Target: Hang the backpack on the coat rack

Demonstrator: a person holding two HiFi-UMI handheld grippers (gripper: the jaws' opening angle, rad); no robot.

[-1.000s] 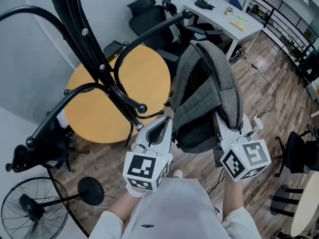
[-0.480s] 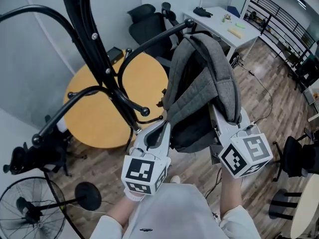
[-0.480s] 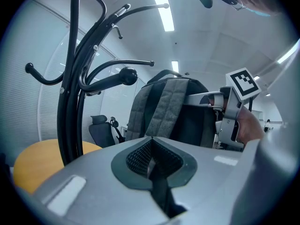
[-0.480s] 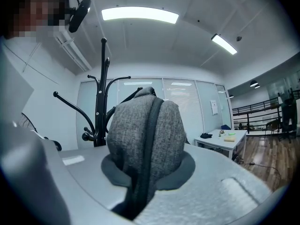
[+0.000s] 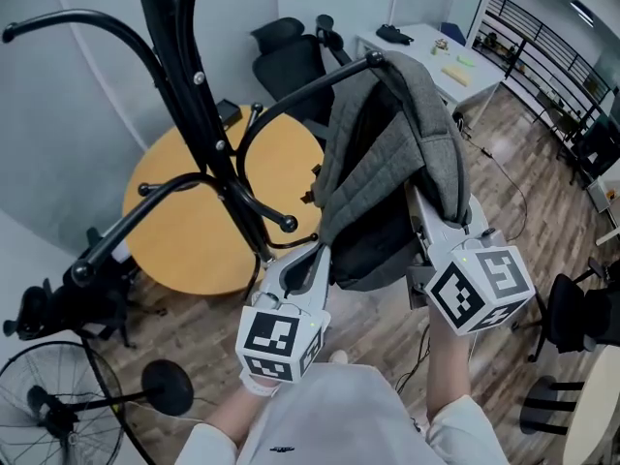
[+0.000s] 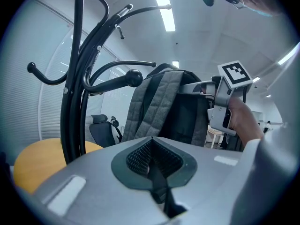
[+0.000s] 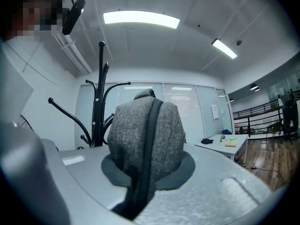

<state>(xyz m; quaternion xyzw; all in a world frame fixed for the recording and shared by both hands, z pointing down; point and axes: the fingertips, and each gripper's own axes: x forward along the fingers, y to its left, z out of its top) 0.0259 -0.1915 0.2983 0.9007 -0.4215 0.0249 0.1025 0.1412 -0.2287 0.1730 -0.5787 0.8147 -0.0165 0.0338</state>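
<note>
A grey backpack (image 5: 387, 153) hangs in the air beside the black coat rack (image 5: 208, 134). Its top sits right at the ball tip of a long curved hook arm (image 5: 371, 58); whether it rests on the arm I cannot tell. My right gripper (image 5: 426, 226) is shut on a fold of the pack's grey fabric (image 7: 145, 135), pointing level. My left gripper (image 5: 315, 252) is low at the pack's left side, shut on a thin black strap (image 6: 157, 182). In the left gripper view the pack (image 6: 164, 107) hangs just right of the hook knob (image 6: 134, 78).
A round wooden table (image 5: 184, 221) stands behind the rack's pole. Black office chairs (image 5: 291, 42) and a white desk (image 5: 436, 42) are at the back. A floor fan (image 5: 48, 405) is at the lower left, black shelving (image 5: 552, 27) at the far right.
My right gripper has lifted the backpack, and its top has come up level with the tip of the long hook arm. My left gripper has hardly moved.
</note>
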